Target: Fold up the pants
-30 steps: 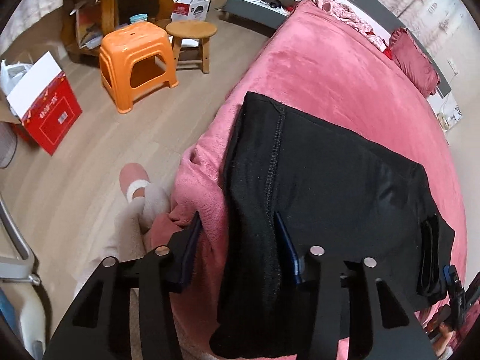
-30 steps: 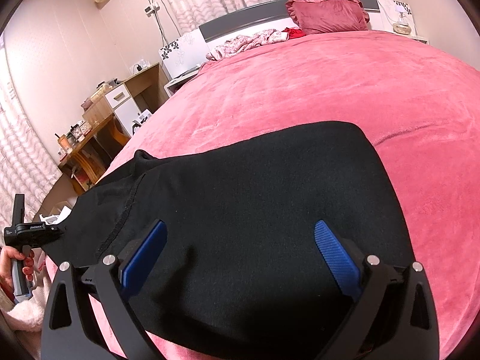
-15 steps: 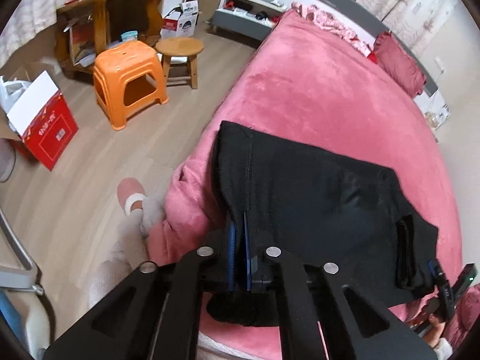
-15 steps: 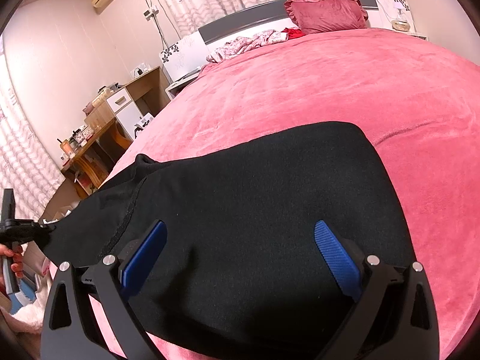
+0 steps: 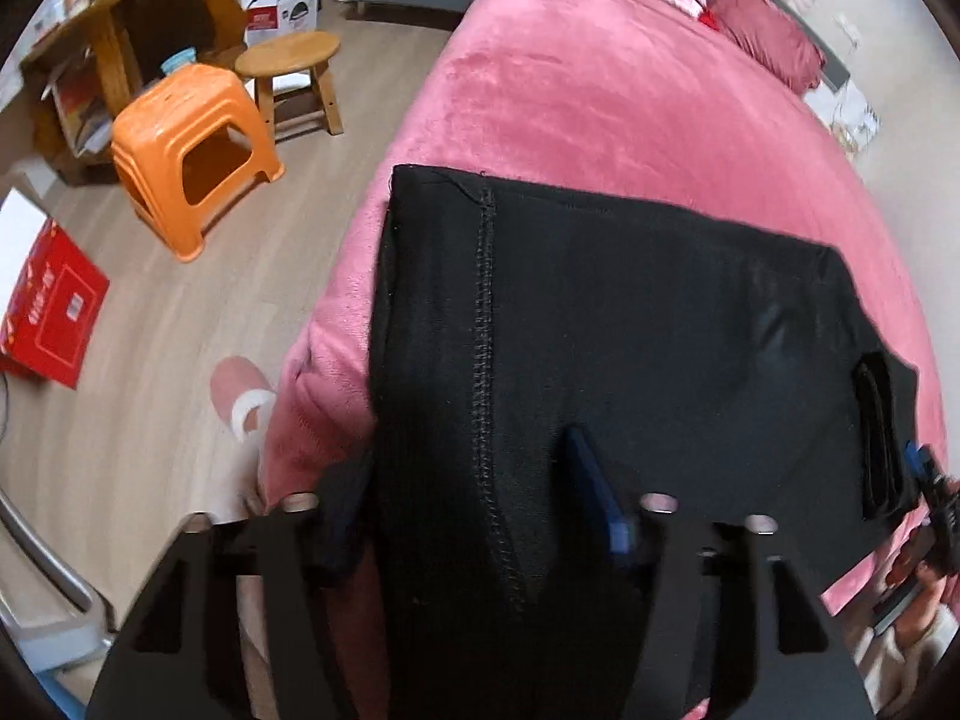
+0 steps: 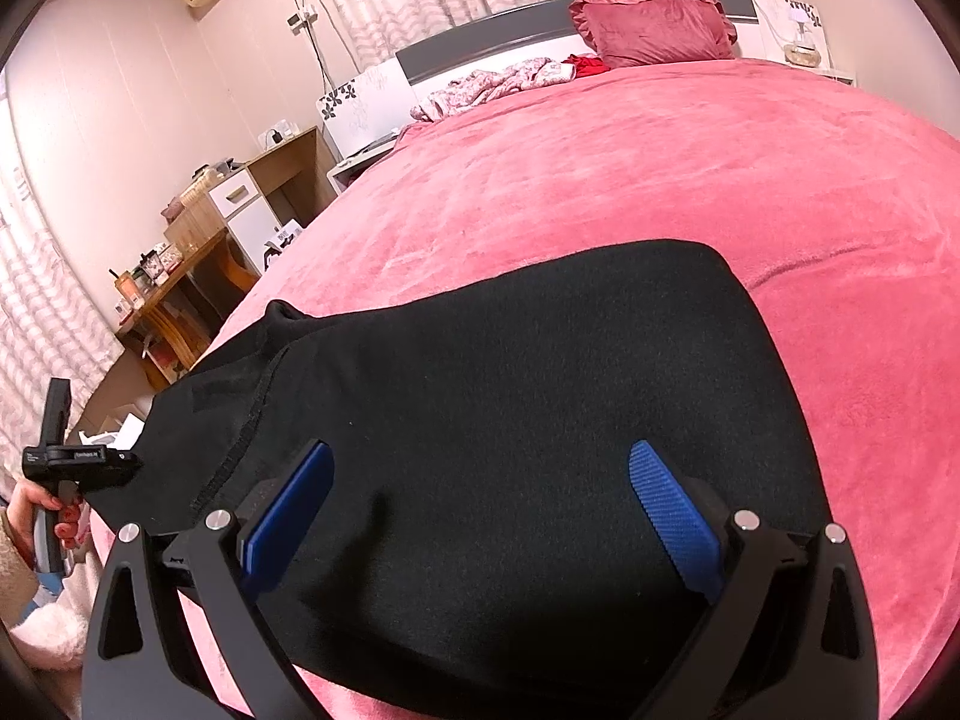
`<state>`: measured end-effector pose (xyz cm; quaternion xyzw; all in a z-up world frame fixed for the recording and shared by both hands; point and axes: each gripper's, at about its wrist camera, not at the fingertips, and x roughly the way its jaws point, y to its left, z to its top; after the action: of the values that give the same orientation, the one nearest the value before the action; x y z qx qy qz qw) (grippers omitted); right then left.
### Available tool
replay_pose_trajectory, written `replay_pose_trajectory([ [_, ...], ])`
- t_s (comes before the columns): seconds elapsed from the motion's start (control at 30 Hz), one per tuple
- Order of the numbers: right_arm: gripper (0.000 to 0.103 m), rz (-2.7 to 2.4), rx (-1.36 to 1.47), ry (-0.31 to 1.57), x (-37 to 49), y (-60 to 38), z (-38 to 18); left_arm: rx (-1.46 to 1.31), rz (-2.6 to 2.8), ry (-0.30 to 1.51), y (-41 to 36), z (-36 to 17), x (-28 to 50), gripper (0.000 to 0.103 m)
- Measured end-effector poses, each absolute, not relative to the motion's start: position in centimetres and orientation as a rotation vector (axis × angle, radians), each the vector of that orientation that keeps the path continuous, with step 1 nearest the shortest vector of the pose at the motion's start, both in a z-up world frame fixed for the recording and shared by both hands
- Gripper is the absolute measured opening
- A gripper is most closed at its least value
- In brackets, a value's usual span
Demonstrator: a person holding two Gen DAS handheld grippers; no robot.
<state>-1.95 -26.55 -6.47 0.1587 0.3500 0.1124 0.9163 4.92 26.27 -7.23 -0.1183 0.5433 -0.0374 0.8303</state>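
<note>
One pair of black knit pants (image 5: 630,324) is lying folded at the near edge of the pink plush bedspread (image 5: 588,90).
Left gripper (image 5: 474,498) has just been opening, its jaws straddling the seamed pants edge; right gripper (image 6: 480,516) is hovering with jaws spread over the fabric.

We see black pants (image 6: 492,420) spread on the pink bed (image 6: 660,180), well short of the red pillow (image 6: 654,30) and crumpled clothes (image 6: 498,81) by the headboard.
</note>
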Motion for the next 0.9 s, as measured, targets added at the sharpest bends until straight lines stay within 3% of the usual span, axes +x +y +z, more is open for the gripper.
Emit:
replay_pose_trajectory([
  [0.07, 0.099, 0.231, 0.326, 0.721, -1.9, -26.6, -6.5, -0.313, -0.081, 1.127, 27.0, -6.8, 4.3, 0.02],
  [0.1, 0.099, 0.232, 0.326, 0.721, -1.9, -26.6, -6.5, -0.339, -0.084, 1.115, 27.3, -6.5, 4.0, 0.017],
  [0.3, 0.099, 0.236, 0.337, 0.717, -1.8, -26.6, -6.5, -0.336, -0.073, 1.046, 26.6, -4.3, 3.1, 0.013],
  [0.57, 0.099, 0.24, 0.378, 0.707, -1.9, -27.1, -6.5, -0.353, -0.16, 0.869, 23.2, 2.3, 2.0, 0.012],
  [0.9, 0.099, 0.097, 0.62, 0.679, -2.1, -32.6, -4.1, -0.171, -0.473, 0.699, 9.5, 12.0, 0.3, 0.012],
])
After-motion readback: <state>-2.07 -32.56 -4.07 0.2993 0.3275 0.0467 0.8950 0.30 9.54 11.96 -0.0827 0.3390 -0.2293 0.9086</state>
